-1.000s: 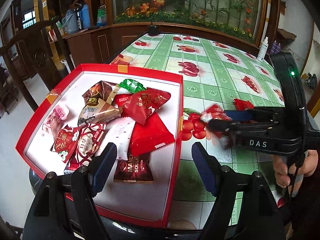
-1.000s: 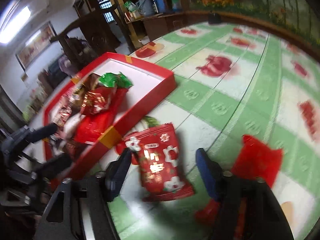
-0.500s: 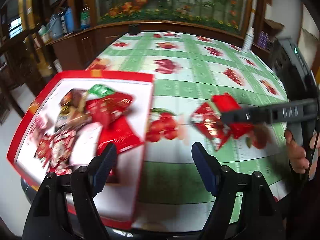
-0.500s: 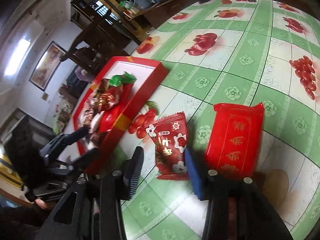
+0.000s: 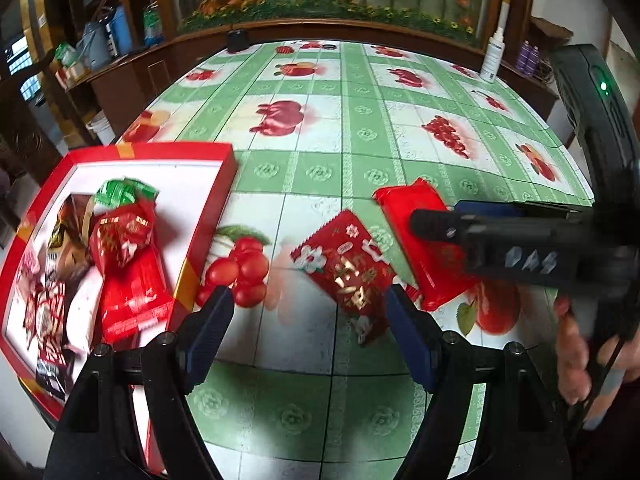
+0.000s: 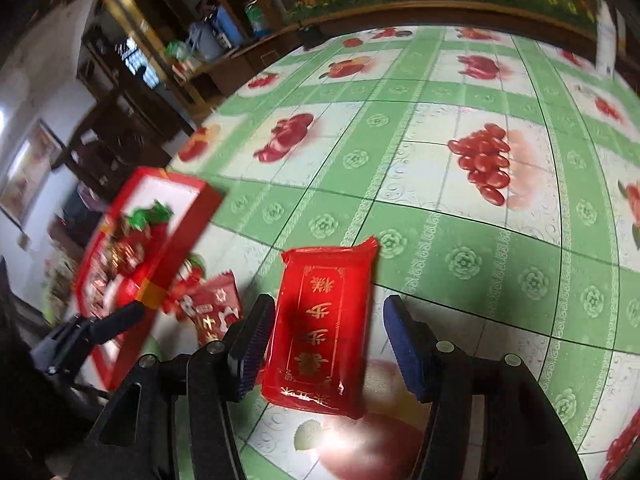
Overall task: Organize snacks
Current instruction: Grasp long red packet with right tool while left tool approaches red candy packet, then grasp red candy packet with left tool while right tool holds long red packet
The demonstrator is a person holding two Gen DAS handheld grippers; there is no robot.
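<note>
A red tray [image 5: 224, 184] with several snack packets lies at the table's left edge; it also shows in the right wrist view [image 6: 180, 236]. Two packets lie on the tablecloth: a flowered red packet [image 5: 346, 266] [image 6: 214, 312] and a plain red packet with gold lettering [image 5: 424, 240] [image 6: 324, 320]. My left gripper [image 5: 308, 332] is open and empty, with the flowered packet just ahead of its right finger. My right gripper [image 6: 324, 344] is open and straddles the plain red packet without touching it; it also shows over that packet in the left wrist view [image 5: 436, 222].
The green-and-white fruit-print tablecloth [image 5: 360, 120] covers a round table. A white spray bottle [image 5: 492, 56] and a small black object [image 5: 237, 40] stand at the far edge. Dark wooden chairs and shelves [image 6: 132, 120] lie beyond the table on the left.
The right gripper has left the flowered packet on the cloth, moved right and opened wider around the plain red packet. The left gripper has swung right, from over the tray toward the flowered packet.
</note>
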